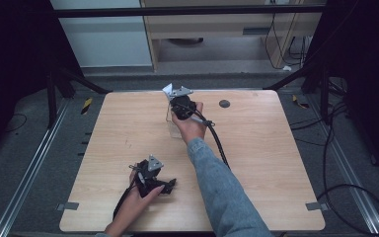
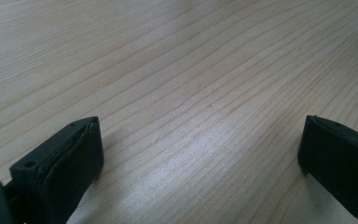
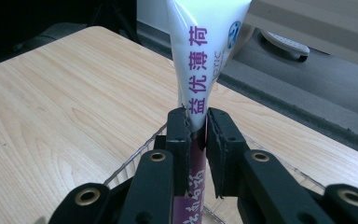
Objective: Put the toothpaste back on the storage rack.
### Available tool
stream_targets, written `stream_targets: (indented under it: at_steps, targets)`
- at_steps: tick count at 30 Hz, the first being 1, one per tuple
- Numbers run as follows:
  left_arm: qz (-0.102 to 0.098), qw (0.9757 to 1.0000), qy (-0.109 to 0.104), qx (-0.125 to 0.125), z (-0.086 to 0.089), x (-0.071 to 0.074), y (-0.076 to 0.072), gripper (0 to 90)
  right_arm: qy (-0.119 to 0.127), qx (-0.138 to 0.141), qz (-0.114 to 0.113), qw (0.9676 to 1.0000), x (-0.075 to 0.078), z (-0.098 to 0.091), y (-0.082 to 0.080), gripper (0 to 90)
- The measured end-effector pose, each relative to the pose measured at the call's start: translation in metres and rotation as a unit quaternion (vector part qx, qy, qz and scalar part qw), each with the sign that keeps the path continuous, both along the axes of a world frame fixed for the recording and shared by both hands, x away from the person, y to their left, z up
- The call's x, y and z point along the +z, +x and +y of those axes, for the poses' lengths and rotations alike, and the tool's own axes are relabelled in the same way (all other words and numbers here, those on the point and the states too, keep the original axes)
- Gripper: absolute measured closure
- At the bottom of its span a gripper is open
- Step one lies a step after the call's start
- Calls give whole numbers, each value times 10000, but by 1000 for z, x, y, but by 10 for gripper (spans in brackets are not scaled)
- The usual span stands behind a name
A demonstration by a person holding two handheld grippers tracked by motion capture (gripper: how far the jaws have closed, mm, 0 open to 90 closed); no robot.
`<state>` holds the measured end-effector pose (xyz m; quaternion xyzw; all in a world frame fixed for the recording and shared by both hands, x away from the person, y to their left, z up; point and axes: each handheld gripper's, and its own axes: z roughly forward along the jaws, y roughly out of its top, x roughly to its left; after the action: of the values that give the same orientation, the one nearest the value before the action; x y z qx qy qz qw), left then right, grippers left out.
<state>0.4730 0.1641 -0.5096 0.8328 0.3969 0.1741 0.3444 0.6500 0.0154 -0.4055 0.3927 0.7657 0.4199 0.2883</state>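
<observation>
A white tube (image 3: 200, 56) with purple characters stands upright between the black jaws of my right gripper (image 3: 197, 123), which is shut on it where the tube narrows. Its lower, purple part runs down into a clear box (image 3: 135, 161) beneath the jaws. From above, the right gripper (image 1: 176, 101) is at the table's far middle, over that clear box (image 1: 172, 126). My left gripper (image 1: 169, 185) lies on the table near the front edge. Its jaws (image 2: 200, 149) stand wide open over bare wood.
The wooden table (image 1: 256, 163) has a small black round mark (image 1: 224, 103) near its far right. Cables (image 1: 335, 163) lie on the floor to the right, and black stand legs (image 1: 79, 81) are at the far corners.
</observation>
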Motion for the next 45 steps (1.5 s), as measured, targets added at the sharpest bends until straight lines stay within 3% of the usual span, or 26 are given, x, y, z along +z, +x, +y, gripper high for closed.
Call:
stream_targets:
  at_steps: [15, 32, 42, 45]
  targets:
    - [-5, 10000, 3, 0, 0, 0, 0, 0, 25, -34, 45, 10000, 1, -7, -2, 798]
    - [-3, 10000, 1, 1, 0, 0, 0, 0, 63, 23, 71, 10000, 3, -26, -27, 791]
    - [-2, 10000, -3, -1, 0, 0, 0, 0, 9, 306, 199, 9993, 9, -32, -38, 721]
    - [-2, 10000, -5, -5, 0, 0, 0, 0, 58, 336, 218, 9992, 11, -33, -41, 658]
